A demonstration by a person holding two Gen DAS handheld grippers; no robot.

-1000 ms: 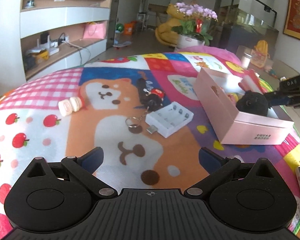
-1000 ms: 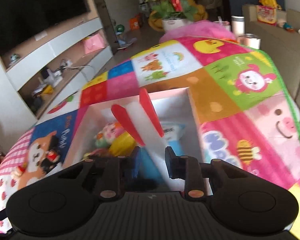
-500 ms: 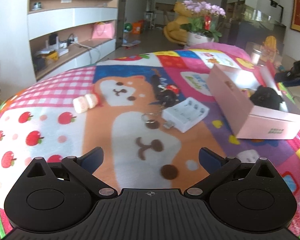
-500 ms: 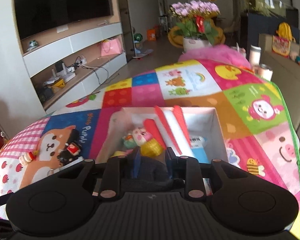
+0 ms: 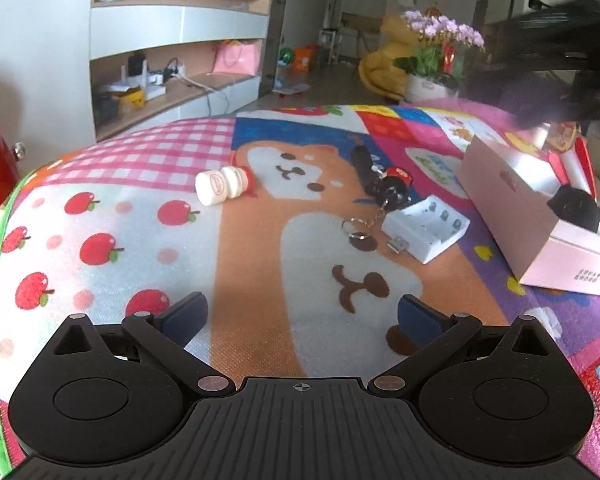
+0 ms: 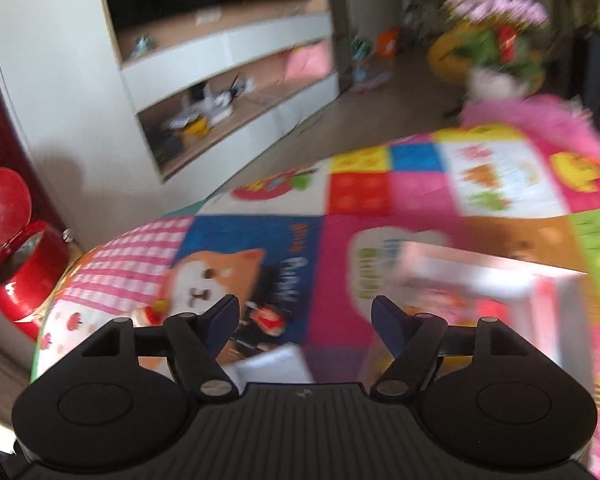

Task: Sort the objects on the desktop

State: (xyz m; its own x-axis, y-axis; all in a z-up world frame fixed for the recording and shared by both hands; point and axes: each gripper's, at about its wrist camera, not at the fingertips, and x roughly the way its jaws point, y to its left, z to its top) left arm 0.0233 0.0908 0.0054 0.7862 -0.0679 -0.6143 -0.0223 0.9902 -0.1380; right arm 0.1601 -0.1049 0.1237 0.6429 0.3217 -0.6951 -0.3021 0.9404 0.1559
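A pink open box (image 5: 536, 216) stands on the cartoon mat at the right; a black round object (image 5: 576, 208) and red-and-white items lie inside it. A white battery holder (image 5: 426, 228), a black keychain toy with a ring (image 5: 388, 196) and a small white bottle (image 5: 222, 185) lie on the mat. My left gripper (image 5: 300, 316) is open and empty, low over the near mat. My right gripper (image 6: 304, 320) is open and empty, high above the mat, left of the blurred box (image 6: 500, 288); it shows as a dark blur in the left wrist view (image 5: 560, 64).
A red lidded bin (image 6: 18, 272) stands off the table's left edge. White TV shelving (image 5: 172, 40) and a flower pot (image 5: 436, 64) stand behind. The mat (image 5: 260, 272) has a green border at the left.
My right gripper opened, let go of the black object into the box, and rose up and swung left. My left gripper drew back a little and stayed open.
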